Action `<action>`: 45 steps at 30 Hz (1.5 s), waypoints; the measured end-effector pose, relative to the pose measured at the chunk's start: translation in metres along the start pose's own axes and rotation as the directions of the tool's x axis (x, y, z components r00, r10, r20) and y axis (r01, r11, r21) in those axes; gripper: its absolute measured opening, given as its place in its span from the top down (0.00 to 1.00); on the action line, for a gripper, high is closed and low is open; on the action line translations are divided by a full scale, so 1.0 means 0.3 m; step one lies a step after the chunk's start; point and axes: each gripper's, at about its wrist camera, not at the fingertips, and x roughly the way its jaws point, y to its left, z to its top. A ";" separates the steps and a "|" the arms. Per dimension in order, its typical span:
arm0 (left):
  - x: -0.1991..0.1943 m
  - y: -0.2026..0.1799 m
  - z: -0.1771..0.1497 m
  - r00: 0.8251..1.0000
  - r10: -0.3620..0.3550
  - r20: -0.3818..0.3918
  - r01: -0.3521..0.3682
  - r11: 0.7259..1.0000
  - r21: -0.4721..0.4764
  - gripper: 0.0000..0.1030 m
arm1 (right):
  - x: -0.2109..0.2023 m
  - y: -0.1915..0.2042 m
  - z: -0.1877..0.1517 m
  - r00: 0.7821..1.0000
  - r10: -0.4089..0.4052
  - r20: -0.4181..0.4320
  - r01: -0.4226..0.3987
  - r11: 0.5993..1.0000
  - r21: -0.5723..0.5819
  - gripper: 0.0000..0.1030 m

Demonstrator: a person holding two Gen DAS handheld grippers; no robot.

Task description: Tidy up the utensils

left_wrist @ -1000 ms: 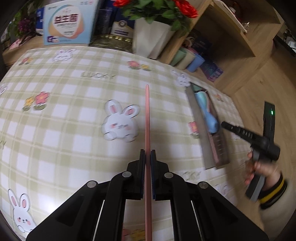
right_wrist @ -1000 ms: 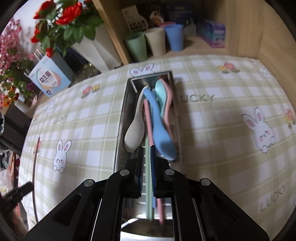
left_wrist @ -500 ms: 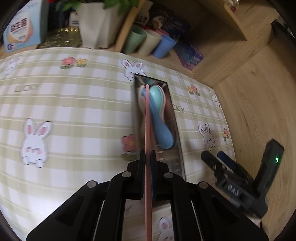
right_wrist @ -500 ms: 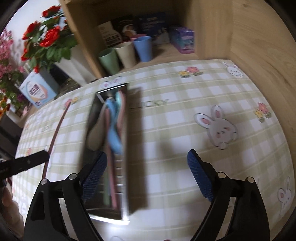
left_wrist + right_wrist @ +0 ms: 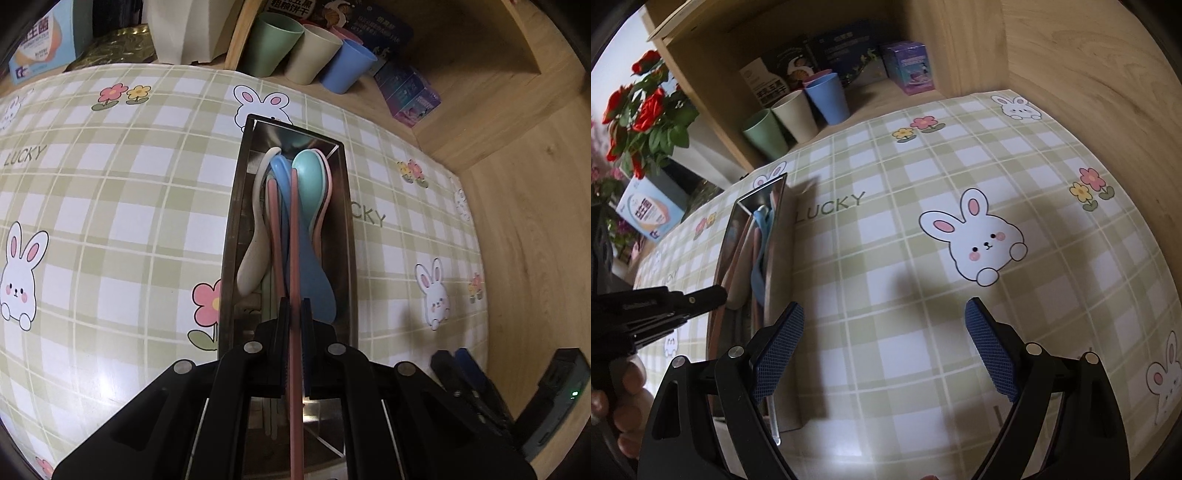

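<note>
In the left wrist view, the left tool has its black fingers pressed together on a long thin pink chopstick, pinching it partway along its length. The chopstick runs straight ahead over a long rectangular stainless-steel tray that lies on the counter, which is covered with a green-and-white checked cloth printed with rabbits and flowers. Whether the far end of the chopstick touches the tray's contents cannot be told. Inside the tray lie a cream plastic spoon, a blue plastic spoon, a teal plastic spoon and a second pink chopstick beside the held one. Beyond the counter, a green cup, a beige cup and a blue cup stand in a row. The right tool shows at the lower right, off the counter's edge.

In the right wrist view, the right tool has its blue-padded fingers spread wide with nothing between them, having just been opening; it hangs over bare cloth to the right of the tray. The left tool reaches in from the left over the tray, and fingertips of a hand show below it.
</note>
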 end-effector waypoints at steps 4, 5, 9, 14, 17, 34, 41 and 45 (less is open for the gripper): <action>0.024 -0.003 0.002 1.000 0.027 0.003 -0.027 1.000 0.009 0.95 | 0.002 -0.013 -0.003 1.000 0.002 -0.002 -0.002 1.000 0.015 0.17; 0.028 -0.004 0.003 0.999 0.034 0.005 -0.034 0.999 0.011 0.95 | 0.003 -0.013 -0.005 1.000 0.002 -0.003 -0.002 1.000 0.018 0.17; 0.045 -0.006 0.006 0.999 0.049 -0.005 -0.049 0.998 0.041 0.95 | 0.001 -0.010 -0.008 1.000 -0.001 -0.006 0.001 1.000 0.018 0.17; 0.012 0.001 0.017 1.000 0.006 -0.016 -0.005 0.997 0.078 0.88 | -0.020 0.002 -0.003 1.000 -0.010 -0.001 0.010 1.000 0.010 0.17; -0.064 0.005 0.027 1.000 -0.020 0.018 0.017 0.992 0.125 0.78 | -0.041 0.022 0.001 1.000 -0.012 0.006 0.012 1.000 0.000 0.17; -0.605 0.124 -0.103 0.950 -0.009 0.311 -0.106 0.931 0.350 0.06 | -0.259 0.350 -0.024 0.995 0.036 0.096 -0.020 0.987 -0.159 0.17; -0.800 0.251 -0.192 0.906 0.030 0.421 -0.174 0.935 0.309 0.06 | -0.391 0.530 -0.082 0.986 0.087 0.144 -0.048 0.967 -0.252 0.15; -0.896 0.309 -0.239 0.884 0.050 0.465 -0.203 0.937 0.284 0.06 | -0.471 0.614 -0.128 0.982 0.092 0.165 -0.042 0.957 -0.286 0.15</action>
